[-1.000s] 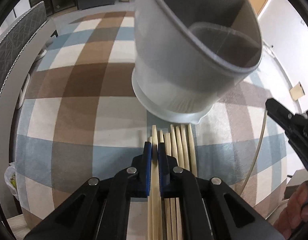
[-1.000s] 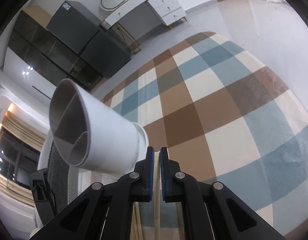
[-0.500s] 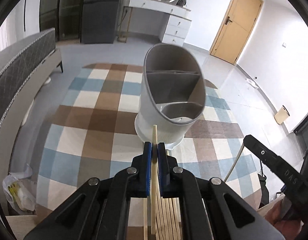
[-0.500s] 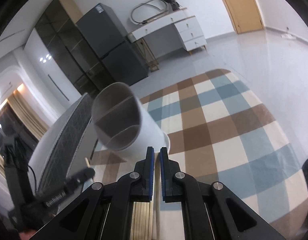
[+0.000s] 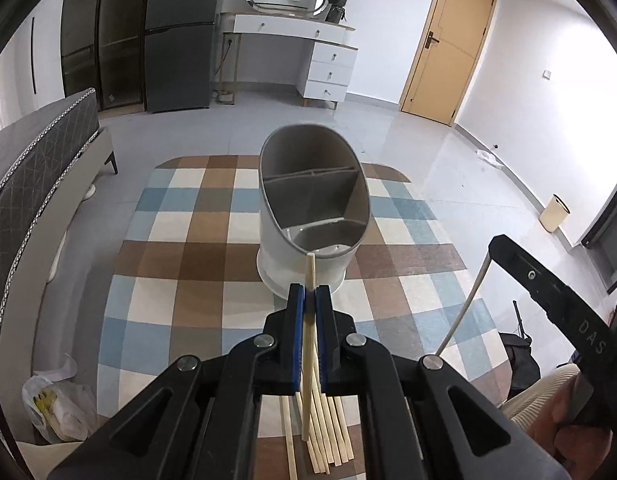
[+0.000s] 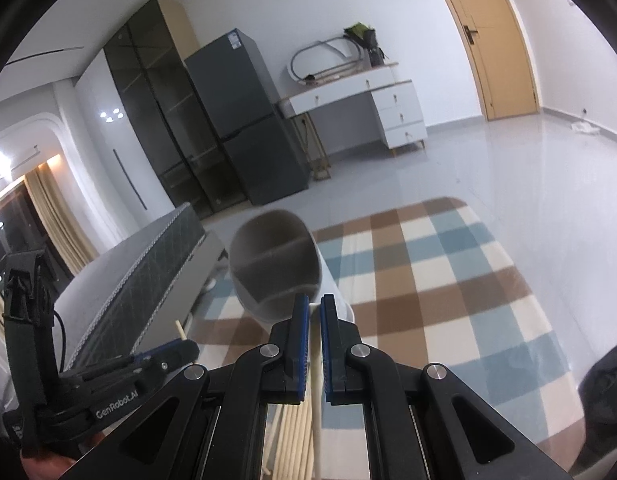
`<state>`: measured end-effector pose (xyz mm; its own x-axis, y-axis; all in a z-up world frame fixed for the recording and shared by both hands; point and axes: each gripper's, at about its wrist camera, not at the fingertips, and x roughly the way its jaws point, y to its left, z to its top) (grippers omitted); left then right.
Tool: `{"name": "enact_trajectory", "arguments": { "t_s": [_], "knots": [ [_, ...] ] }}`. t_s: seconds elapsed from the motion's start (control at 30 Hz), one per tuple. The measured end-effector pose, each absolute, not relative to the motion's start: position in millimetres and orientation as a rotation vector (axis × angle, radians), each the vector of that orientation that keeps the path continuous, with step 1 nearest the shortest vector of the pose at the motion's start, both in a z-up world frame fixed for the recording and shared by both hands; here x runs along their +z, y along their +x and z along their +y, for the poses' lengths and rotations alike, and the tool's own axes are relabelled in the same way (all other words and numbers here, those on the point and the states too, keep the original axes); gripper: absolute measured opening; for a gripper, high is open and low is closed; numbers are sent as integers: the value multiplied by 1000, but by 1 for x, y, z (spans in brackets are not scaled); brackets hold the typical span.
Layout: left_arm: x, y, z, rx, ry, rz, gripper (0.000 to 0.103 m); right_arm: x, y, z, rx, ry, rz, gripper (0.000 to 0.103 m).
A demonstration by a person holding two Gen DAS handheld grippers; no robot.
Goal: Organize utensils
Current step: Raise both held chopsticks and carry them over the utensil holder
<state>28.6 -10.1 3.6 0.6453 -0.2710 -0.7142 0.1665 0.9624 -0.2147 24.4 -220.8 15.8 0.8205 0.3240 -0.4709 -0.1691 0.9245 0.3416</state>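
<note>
Between my left gripper (image 5: 307,294) pads sits one chopstick (image 5: 308,344), clamped mid-length; right gripper (image 6: 314,312) clamps another (image 6: 315,412); light, stiff, slippery.

Your chopstick (image 5: 308,360) is pale bare wood; the holder (image 5: 312,216) is smooth matt grey plastic; the rug (image 5: 180,264) is woven cloth; the floor (image 5: 448,152) is glossy.

From here I see a pale tiled floor (image 5: 408,136) under a checked blue-and-brown rug (image 5: 180,248). A white dresser (image 5: 308,52), dark fridge (image 5: 176,32) and wooden door (image 5: 448,52) line white walls; a grey sofa (image 5: 32,168) stands left.
</note>
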Motion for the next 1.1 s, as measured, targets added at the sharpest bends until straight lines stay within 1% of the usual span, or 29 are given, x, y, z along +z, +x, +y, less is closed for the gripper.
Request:
{"name": "enact_trajectory", "arguments": {
  "t_s": [0.2,0.5,0.7,0.87,1.1],
  "knots": [
    [33,37,-6,-280,-149,804,1,36,38,-232,267,297,509,5],
    [109,73,4,-307,-199,677,1,112,80,-224,337,248,354,5],
    [134,110,11,-289,-214,600,1,150,110,-196,397,171,230,5],
    [132,139,19,-272,-226,560,1,153,140,-170,421,105,171,5],
    [107,169,28,-269,-253,521,1,122,176,-153,455,99,189,5]
  ]
}}
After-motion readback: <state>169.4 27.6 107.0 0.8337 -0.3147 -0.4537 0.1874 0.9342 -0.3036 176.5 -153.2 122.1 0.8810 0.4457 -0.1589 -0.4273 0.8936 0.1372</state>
